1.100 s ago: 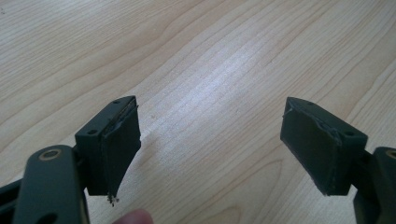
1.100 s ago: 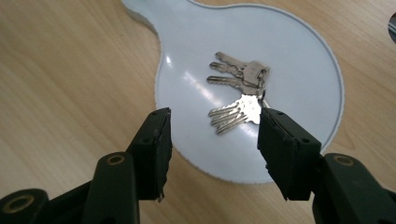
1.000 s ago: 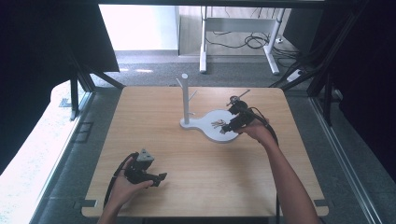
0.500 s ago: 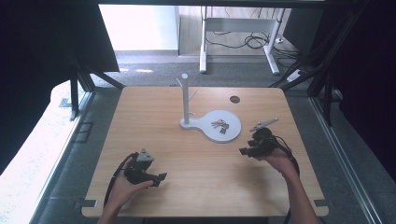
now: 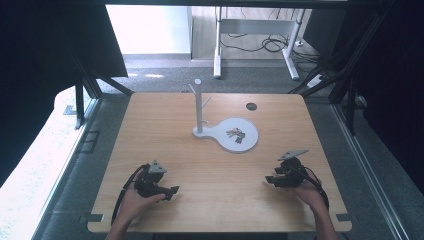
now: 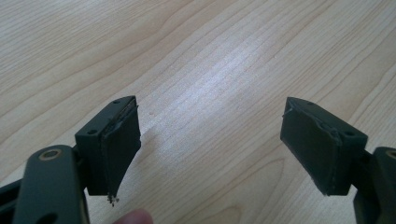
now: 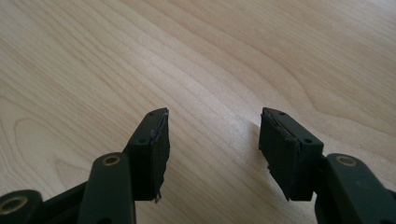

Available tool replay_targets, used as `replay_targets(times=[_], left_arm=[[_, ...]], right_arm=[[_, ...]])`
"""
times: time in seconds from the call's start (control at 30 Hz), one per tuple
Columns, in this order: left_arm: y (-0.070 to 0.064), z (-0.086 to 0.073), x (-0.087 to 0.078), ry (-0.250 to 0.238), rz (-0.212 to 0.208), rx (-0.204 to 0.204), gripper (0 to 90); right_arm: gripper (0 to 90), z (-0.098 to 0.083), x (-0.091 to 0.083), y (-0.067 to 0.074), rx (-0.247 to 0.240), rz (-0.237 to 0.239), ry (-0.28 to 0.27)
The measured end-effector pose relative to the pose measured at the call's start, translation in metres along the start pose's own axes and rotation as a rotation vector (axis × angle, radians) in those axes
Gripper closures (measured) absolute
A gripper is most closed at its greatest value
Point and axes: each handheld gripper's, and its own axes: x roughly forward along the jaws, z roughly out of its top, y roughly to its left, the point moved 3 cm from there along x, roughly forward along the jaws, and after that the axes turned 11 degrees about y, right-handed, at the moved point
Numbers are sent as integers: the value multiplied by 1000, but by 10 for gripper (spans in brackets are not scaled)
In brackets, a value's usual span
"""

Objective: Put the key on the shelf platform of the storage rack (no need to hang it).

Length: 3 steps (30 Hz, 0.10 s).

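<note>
Left tongs (image 5: pixel 172 190) gaping wide over bare wood near the front-left edge; right tongs (image 5: pixel 268 179) parted, empty, front-right; bunch of keys (image 5: pixel 235 134) lying on white stand base (image 5: pixel 247 143), mid-surface (image 5: pixel 170 145), well apart from both

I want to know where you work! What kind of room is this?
Probably a lab or workshop set up for recording. A bare wooden table stands between dark frames, a white desk frame has cables underneath, and someone holds two grippers.
</note>
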Motion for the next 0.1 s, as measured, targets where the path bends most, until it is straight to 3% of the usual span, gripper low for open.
replay_targets(times=[0.1], left_arm=[[-1, 0, 0, -3, -1, 2, 203]], right_arm=[[411, 0, 0, -1, 10, -25, -10]])
